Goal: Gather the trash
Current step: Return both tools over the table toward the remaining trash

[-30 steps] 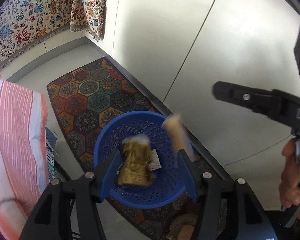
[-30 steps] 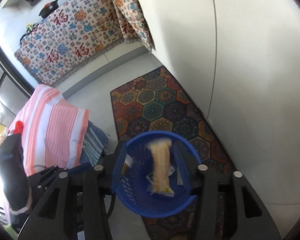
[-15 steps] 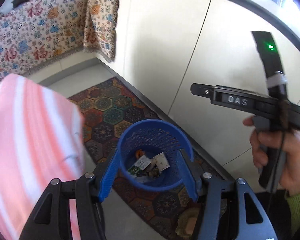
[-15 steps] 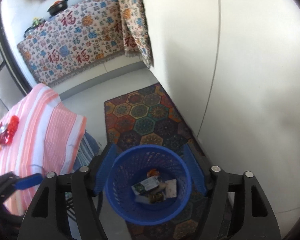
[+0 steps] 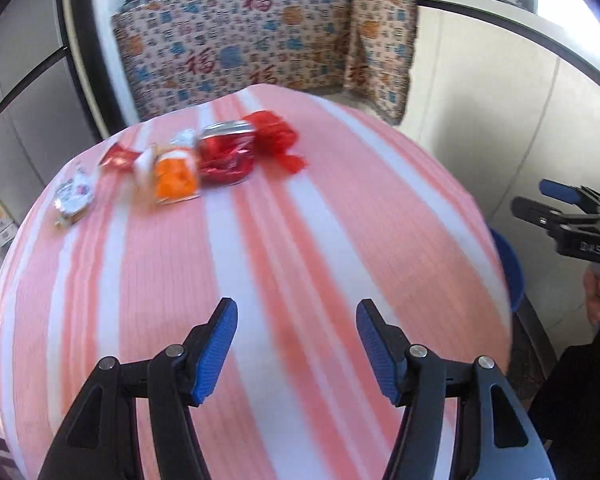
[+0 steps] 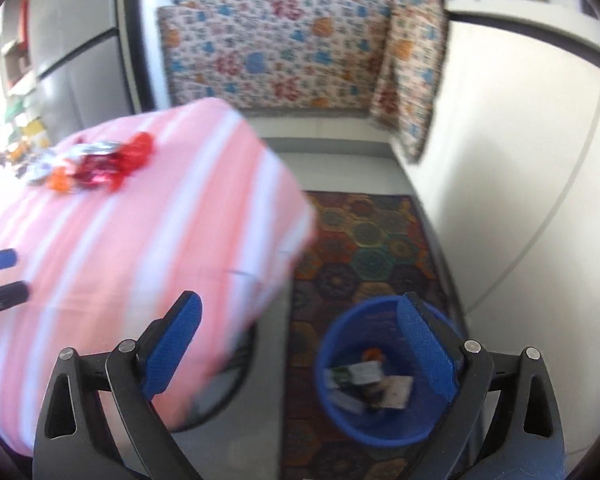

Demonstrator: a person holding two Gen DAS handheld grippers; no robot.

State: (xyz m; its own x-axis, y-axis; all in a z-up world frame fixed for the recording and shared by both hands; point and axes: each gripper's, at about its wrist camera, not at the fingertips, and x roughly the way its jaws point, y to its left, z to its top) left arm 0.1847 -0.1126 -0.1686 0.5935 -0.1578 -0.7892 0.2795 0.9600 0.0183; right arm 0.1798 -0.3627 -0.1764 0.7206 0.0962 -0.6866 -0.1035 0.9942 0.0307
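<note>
The trash lies at the far left of the pink striped table (image 5: pixel 300 220): a crushed red can (image 5: pixel 226 152), an orange packet (image 5: pixel 176 176), a red wrapper (image 5: pixel 276 136), a small red packet (image 5: pixel 118 156) and a white wrapper (image 5: pixel 74 196). My left gripper (image 5: pixel 296 320) hangs over the near part of the table, jaws opening slightly, nothing between them. My right gripper (image 6: pixel 300 308) hovers past the table corner, jaws opening wide and empty. The blue basket (image 6: pixel 324 360) stands on the floor under its right finger, with several pieces of trash inside.
A patterned rug (image 6: pixel 372 240) lies under the basket along the white cabinet wall (image 6: pixel 520 160). A counter draped in patterned cloth (image 6: pixel 280 52) carries pots at the back. A person's hand (image 5: pixel 598 296) holds the right gripper beside the table's right edge.
A second ago both grippers were over the basket as trash dropped in. Both have since swung left and up toward the table. The right jaws have spread much wider.
</note>
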